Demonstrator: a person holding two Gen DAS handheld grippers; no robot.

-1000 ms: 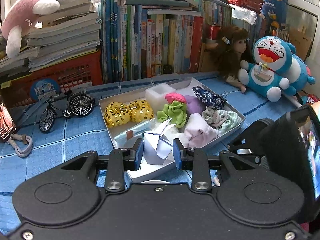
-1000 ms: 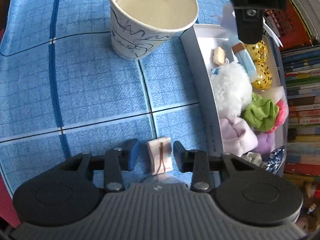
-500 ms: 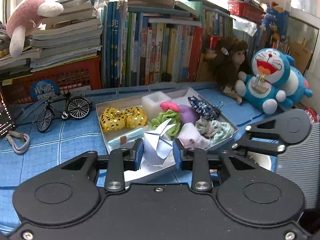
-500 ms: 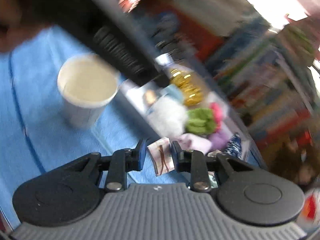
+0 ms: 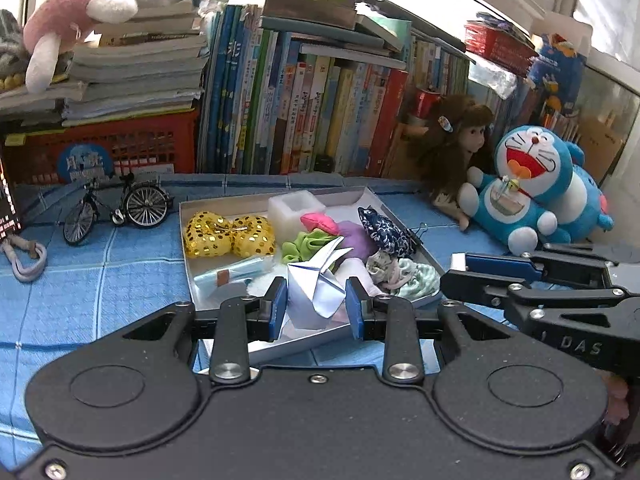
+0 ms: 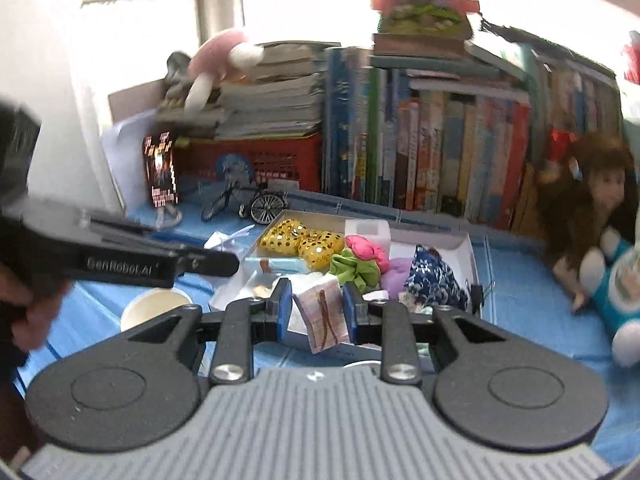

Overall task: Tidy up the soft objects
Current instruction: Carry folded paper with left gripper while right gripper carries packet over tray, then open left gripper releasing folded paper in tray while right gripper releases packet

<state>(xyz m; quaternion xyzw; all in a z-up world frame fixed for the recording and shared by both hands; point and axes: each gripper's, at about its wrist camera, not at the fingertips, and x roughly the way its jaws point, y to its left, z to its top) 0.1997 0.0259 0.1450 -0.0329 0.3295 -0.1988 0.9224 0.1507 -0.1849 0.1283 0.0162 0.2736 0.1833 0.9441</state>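
Both pairs of jaws are partly closed, each pinching something light. Between the pads of my left gripper point(image 5: 316, 308) sits a folded paper bird point(image 5: 318, 284), held up over the near edge of the white tray point(image 5: 402, 220), gently, I judge, so the folds don't crush. My right gripper point(image 6: 316, 312) clamps a small folded cloth with a brown band point(image 6: 322, 320), also lifted clear of the blue tablecloth point(image 5: 100, 272) and facing the tray.

The tray already holds the soft things: gold sequin hearts point(image 5: 228, 236), a green scrunchie point(image 5: 306, 242), a pink pad point(image 5: 320, 222), a navy print pouch point(image 5: 384, 232), and pale bundles at the near end. A paper cup point(image 6: 154, 308) stands just beside the tray's near corner. I reckon the cloth belongs in the tray with the rest; I cannot tell where the bird goes.
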